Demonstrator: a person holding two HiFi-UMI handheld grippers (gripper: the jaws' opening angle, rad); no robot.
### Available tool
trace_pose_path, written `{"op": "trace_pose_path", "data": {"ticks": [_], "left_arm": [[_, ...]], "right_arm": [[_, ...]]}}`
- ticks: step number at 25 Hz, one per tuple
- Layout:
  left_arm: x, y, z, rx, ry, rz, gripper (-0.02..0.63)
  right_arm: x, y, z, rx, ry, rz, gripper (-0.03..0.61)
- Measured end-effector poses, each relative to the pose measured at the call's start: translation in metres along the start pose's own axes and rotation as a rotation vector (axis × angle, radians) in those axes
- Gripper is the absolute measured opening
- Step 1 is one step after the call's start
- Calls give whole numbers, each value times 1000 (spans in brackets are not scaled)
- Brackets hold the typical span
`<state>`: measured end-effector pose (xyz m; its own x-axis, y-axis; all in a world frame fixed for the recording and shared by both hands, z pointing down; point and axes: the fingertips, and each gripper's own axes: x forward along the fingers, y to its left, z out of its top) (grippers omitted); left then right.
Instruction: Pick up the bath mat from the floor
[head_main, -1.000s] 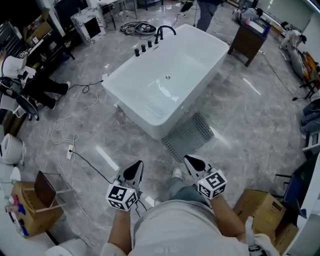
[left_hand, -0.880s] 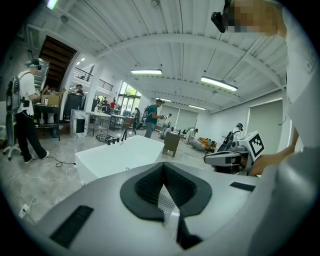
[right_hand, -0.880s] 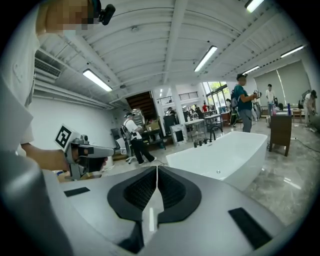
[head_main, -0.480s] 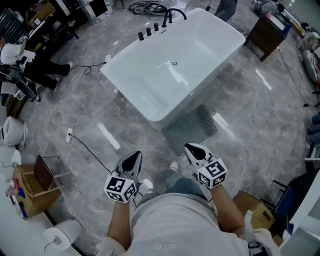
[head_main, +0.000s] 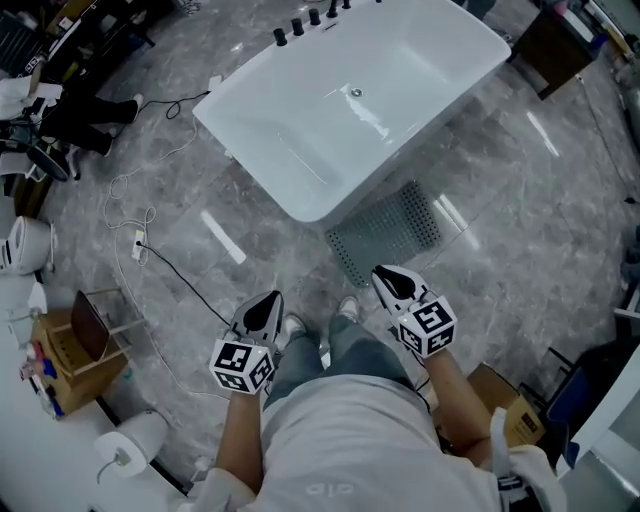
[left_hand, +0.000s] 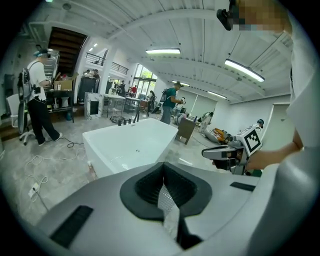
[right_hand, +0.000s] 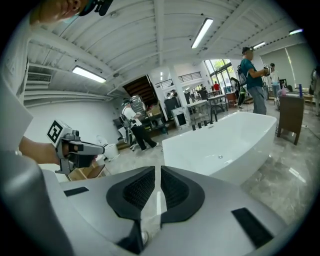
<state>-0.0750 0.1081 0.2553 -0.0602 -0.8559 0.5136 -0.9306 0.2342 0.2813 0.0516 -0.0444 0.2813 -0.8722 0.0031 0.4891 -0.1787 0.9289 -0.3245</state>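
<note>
Stepped closer to perforated grey bath mat by glossy white bathtub. Pressed fully together at left tool; together but for a hairline slit at right tool.

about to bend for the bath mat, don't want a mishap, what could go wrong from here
1. The bath mat lies flat on the glossy floor right beside the bathtub. The left claw and right claw might skid it or scrape the floor instead of catching an edge.
2. A black cable runs across the floor near the left claw; a step could snag it.
</note>
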Motion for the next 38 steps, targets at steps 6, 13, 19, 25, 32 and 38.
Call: {"op": "trace_pose_path", "data": {"ticks": [6, 13, 19, 25, 32, 38], "left_arm": [[32, 7, -11, 10, 53, -27, 17], [62, 21, -48, 15, 142, -76, 17], [94, 43, -73, 30, 217, -135, 17], [117, 65, -108, 42, 299, -191, 18], [134, 88, -156, 51, 389, -224, 20], [154, 107, -194, 72, 448, -215, 21]], "right_arm": [[22, -21, -22, 26, 57, -12, 97], [38, -37, -57, 73, 110, -64, 156], [57, -52, -85, 102, 151, -132, 181], [81, -65, -140, 134, 225, -204, 203], [102, -77, -205, 185, 300, -268, 226], [128, -94, -261, 204, 351, -290, 256]]}}
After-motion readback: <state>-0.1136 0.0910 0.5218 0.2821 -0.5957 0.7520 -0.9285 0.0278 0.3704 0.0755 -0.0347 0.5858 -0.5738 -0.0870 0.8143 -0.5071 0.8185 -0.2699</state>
